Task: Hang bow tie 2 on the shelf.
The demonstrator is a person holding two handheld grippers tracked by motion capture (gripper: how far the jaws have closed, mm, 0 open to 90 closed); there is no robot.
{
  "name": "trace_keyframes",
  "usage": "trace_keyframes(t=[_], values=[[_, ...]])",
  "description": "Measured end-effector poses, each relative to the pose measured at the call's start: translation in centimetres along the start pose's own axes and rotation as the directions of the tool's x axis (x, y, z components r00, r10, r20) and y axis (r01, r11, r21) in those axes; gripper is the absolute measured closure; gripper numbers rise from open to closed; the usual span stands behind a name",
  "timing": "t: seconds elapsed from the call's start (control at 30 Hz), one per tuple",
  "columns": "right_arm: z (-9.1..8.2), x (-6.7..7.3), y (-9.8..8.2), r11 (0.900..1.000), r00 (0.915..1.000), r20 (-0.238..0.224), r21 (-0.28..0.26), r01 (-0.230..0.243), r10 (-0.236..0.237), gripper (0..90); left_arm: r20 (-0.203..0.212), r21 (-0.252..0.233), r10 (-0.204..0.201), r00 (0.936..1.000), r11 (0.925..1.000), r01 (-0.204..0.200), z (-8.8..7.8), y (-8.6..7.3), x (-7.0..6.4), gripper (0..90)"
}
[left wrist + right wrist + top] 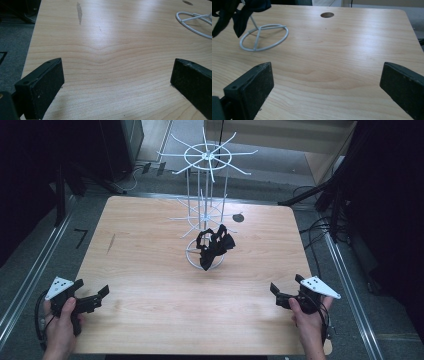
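A lab-like recording bay: a bare wooden tabletop point(150, 270) stands framed by metal floor rails point(30, 275), loose cables point(320, 227) trailing past its right edge, and dark equipment stands point(60, 190).

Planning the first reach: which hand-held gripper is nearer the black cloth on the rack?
Right, marginally. Black cloth hangs mid-table; left sits slightly farther off.

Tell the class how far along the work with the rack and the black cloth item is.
Done: a black cloth item hangs low on the white wire rack. In hand: nothing; the left gripper and right gripper sit open near the table's front corners. Left: the rack's upper arms are bare.
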State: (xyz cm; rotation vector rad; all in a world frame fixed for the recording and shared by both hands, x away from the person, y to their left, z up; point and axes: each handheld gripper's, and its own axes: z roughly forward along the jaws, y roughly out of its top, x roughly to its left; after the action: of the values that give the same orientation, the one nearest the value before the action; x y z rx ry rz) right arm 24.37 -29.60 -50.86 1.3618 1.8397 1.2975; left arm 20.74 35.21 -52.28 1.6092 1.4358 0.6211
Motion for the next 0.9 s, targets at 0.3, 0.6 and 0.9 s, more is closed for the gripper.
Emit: trace_keyframes(t=[0.3, 0.6, 0.9], values=[[-1.5, -2.0, -1.8, 0.999, 0.9991, 0.028, 0.011, -0.031, 0.030, 0.0, 0.000, 0.000, -0.002, 1.0000, 1.0000, 0.002, 0.0, 0.0, 0.0, 0.0], [-3.4, -4.0, -3.6, 0.998, 0.9960, 0.068, 0.025, -0.060, 0.058, 0.0, 0.000, -0.002, -0.003, 1.0000, 1.0000, 0.003, 0.0, 0.0, 0.0, 0.0], [-4.8, -5.4, -5.4, 0.997, 0.9929, 0.101, 0.049, -0.067, 0.062, 0.0, -0.003, 0.001, -0.002, 1.0000, 1.0000, 0.002, 0.0, 0.0, 0.0, 0.0]])
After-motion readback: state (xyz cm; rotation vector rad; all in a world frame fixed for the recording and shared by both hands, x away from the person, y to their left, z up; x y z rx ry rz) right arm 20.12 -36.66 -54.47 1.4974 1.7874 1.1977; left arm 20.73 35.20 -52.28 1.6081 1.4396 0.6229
